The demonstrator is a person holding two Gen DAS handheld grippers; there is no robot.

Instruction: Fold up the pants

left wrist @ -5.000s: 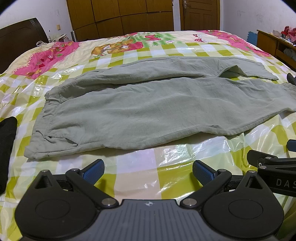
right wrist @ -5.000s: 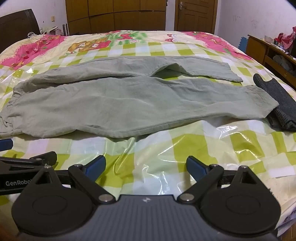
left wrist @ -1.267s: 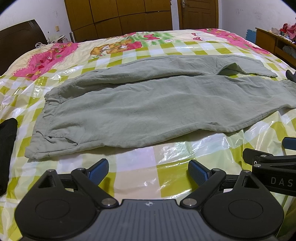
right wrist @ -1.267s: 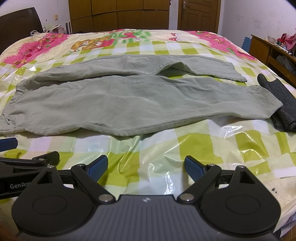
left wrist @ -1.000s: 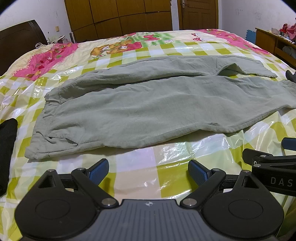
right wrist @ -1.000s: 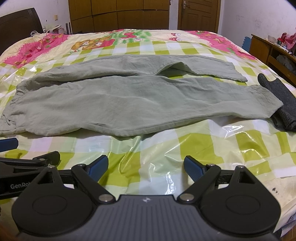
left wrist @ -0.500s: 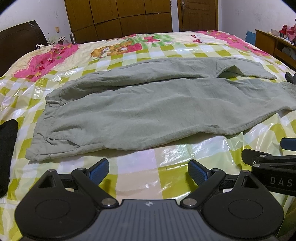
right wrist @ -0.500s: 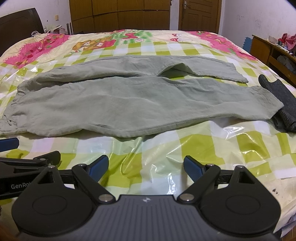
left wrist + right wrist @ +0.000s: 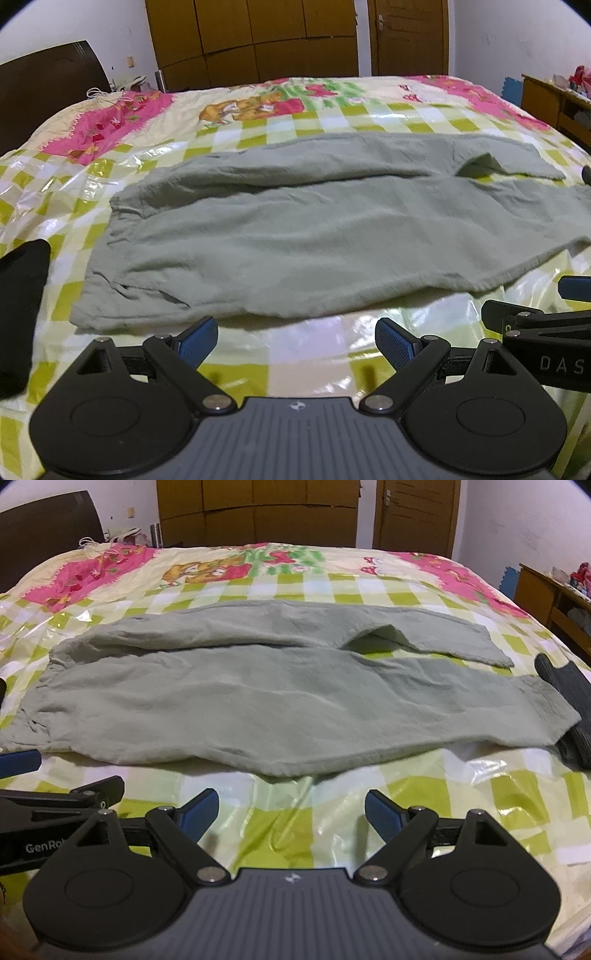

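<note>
- The pale green pants (image 9: 314, 236) lay flat across the checked, plastic-covered bed (image 9: 306, 354), waistband toward the left and legs running off to the right.
- One leg lay partly over the other, and the far leg's cuff end (image 9: 454, 638) showed a raised fold.
- The left gripper (image 9: 295, 341) hovered just short of the pants' near edge, jaws spread wide and holding nothing; its blue fingertips (image 9: 195, 339) sat close to the hem near the waist end.
- The right gripper (image 9: 290, 814) was likewise spread and empty, above bare bedcover just before the middle of the near leg's edge.
- A dark grey folded cloth (image 9: 569, 709) touched the near leg's cuff on the right.
- A black item (image 9: 20, 295) lay to the left of the waistband, apart from it.
</note>
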